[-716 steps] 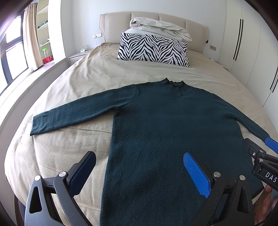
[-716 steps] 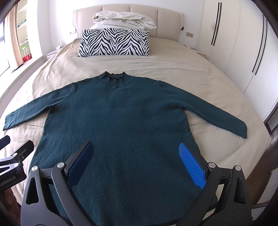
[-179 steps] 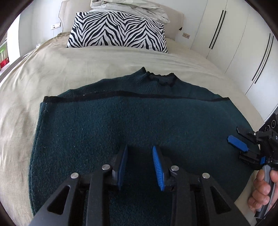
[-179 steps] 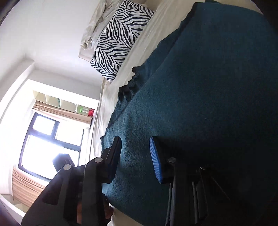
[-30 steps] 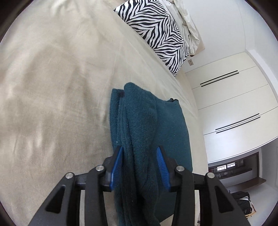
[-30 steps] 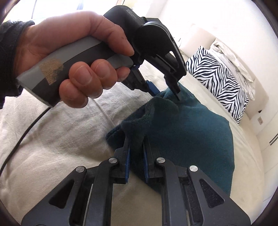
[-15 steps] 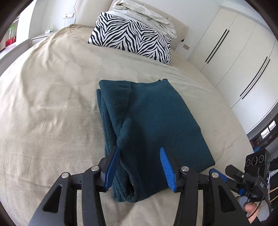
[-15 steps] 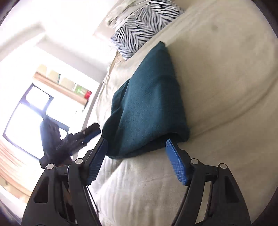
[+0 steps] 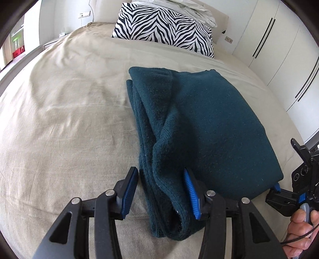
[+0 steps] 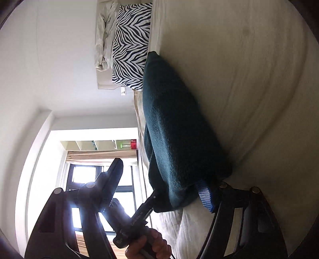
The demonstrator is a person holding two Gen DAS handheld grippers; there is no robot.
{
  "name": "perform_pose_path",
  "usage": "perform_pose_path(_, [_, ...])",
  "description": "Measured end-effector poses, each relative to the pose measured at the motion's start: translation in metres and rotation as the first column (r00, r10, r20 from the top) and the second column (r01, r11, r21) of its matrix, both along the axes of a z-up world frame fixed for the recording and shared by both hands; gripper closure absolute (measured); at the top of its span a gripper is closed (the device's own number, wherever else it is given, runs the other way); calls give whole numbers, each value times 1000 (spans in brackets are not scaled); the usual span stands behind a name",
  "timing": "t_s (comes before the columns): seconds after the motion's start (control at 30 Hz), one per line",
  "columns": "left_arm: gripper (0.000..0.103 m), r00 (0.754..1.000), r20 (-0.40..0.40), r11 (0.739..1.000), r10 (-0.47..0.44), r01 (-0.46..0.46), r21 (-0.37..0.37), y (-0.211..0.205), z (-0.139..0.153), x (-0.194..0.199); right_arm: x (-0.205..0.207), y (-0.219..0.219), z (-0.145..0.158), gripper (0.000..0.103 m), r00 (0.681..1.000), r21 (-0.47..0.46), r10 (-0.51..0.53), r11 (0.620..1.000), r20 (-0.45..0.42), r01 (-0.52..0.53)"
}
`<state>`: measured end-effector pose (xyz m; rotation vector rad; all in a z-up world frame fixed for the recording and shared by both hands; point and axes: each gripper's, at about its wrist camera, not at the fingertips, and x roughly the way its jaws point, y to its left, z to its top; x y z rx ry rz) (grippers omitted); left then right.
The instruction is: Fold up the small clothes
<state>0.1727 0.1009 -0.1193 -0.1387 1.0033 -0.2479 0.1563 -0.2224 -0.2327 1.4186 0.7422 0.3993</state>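
- The sweater (image 9: 201,127), dark teal and folded into a thick rectangular bundle, lies on the bed (image 9: 65,111) toward its near right part, its long axis running from the near edge up toward the headboard end.
- The left gripper (image 9: 161,191) has its jaws spread wide and straddles the near left corner of the bundle; the stacked fold edges bulge up between the blue pads, the left pad just beside the cloth and the right pad resting on or against it.
- The right gripper (image 10: 159,189) also stands wide apart, rolled on its side in the right wrist view; its blue pad lies at the near right corner of the bundle, low against the bed, while the other finger points up clear of the cloth.
- From the left wrist view that gripper sits at the bundle's near right corner, gripped by the right hand (image 9: 303,225) at the frame's lower right.
- The left hand (image 10: 147,247) shows in the right wrist view, wrapped around its handle.
- The sweater's left side shows several loose, uneven layers; its top face is smooth.
- A zebra-striped pillow (image 9: 165,29) stands at the headboard end, well apart from the sweater, with a crumpled pale duvet (image 9: 189,8) behind it.
- White wardrobe doors (image 9: 283,45) line the right side of the room.
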Motion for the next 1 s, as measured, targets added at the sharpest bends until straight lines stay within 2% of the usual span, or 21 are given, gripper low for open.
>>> perform_pose_path(0.1, [51,1000,-7,1000,0,0,1,0,-3,1,-8,-11,4,34,992,-7,-123,992,17,123])
perform_pose_path(0.2, [50,1000,-7,1000,4,-4,-28,5,-7,1,-25,-21,0,48,980,-18,-201,980,-15,200])
perform_pose_path(0.23, [50,1000,-5,999,3,-3,-34,6,-8,0,-32,-19,-3,58,978,-35,-207,978,-18,206])
perform_pose_path(0.27, [50,1000,-4,999,3,-3,-37,6,-8,-1,-35,-17,-5,62,977,-59,-214,975,-21,212])
perform_pose_path(0.33, [50,1000,2,999,3,-3,-38,6,-7,-1,-40,-13,-6,59,977,-61,-213,975,-8,213])
perform_pose_path(0.43, [50,1000,5,999,6,-6,-36,6,-7,-2,-31,3,2,53,991,-16,-135,991,26,135])
perform_pose_path(0.47, [50,1000,5,999,8,-8,-35,5,-7,-2,-22,8,3,45,992,-12,-123,992,35,123])
perform_pose_path(0.53, [50,1000,3,999,8,-8,-33,5,-7,-2,3,15,6,39,993,12,-111,994,25,111])
perform_pose_path(0.6, [50,1000,-2,999,6,-6,-38,5,-8,-2,19,16,2,39,991,52,-133,990,7,132])
perform_pose_path(0.7, [50,1000,-13,999,1,-2,-53,7,-9,0,26,7,-6,39,983,63,-180,981,-28,181])
perform_pose_path(0.83, [50,1000,-10,999,-2,2,-53,7,-10,0,3,-8,-19,59,972,82,-233,969,3,232])
perform_pose_path(0.87, [50,1000,-8,998,-2,1,-57,7,-10,-1,-2,-9,-22,69,970,78,-244,967,7,243])
perform_pose_path(1.0, [50,1000,-12,994,10,-11,-106,16,-7,-4,-15,-13,-26,69,967,67,-256,965,14,254])
